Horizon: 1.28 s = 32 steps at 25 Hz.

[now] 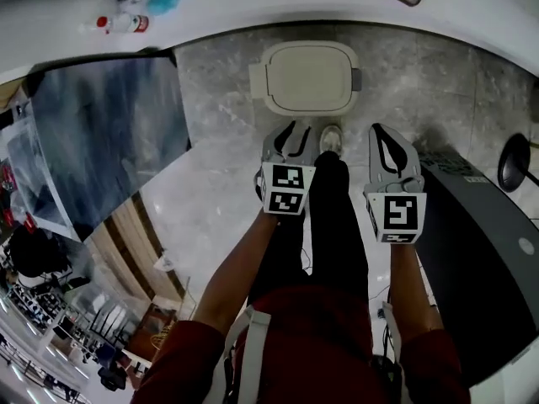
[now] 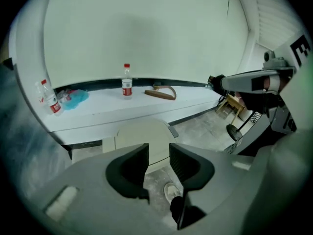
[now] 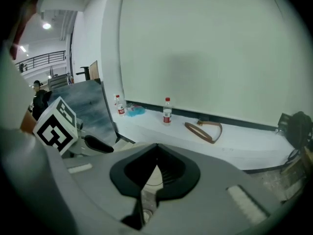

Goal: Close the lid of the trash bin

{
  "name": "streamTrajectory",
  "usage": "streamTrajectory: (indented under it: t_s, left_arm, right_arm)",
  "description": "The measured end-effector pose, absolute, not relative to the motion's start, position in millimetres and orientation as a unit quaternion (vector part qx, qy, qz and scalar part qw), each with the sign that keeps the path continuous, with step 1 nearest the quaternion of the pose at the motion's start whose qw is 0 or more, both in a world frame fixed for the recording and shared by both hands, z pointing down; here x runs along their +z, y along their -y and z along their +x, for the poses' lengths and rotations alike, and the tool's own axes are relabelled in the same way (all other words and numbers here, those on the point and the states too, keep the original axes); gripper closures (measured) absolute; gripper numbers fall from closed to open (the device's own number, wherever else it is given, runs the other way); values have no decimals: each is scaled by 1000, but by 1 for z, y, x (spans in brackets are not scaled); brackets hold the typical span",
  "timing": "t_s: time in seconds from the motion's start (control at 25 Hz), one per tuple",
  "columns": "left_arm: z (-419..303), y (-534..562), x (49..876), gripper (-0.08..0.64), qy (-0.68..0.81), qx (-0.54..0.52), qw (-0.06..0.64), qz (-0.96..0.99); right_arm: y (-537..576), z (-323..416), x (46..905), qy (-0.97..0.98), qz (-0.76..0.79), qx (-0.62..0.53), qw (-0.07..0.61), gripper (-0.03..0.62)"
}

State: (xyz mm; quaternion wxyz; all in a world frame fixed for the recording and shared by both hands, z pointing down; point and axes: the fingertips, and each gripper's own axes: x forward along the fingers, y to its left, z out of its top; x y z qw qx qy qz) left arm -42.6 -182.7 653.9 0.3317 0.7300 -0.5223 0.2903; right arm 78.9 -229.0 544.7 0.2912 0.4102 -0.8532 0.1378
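Head view puts the trash bin [image 1: 307, 78] on the floor [image 1: 421, 82] by the wall, its lid [image 1: 305, 67] lying flat and closed. My left tool [image 1: 295, 133] hangs near it, jaws wide apart and empty. My right tool [image 1: 381, 133] has its jaws together, gripping nothing.

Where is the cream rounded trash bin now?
Head view, top centre: the cream bin stands on grey floor by the white ledge, beyond the shoe.
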Motion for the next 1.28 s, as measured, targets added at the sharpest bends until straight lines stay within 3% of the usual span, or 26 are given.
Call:
streamTrajectory:
  t_s: [0.52, 0.88, 1.28]
  left_arm:
    - [-138, 89, 479, 425, 617, 204, 271, 711]
    - [-175, 37, 369, 425, 667, 125, 193, 708]
    - [-222, -12, 233, 425, 706, 54, 23, 706]
  right_arm:
    - [166, 29, 406, 865, 425, 71, 256, 592]
    - [104, -1, 312, 874, 429, -19, 227, 592]
    - [48, -16, 202, 878, 461, -61, 114, 592]
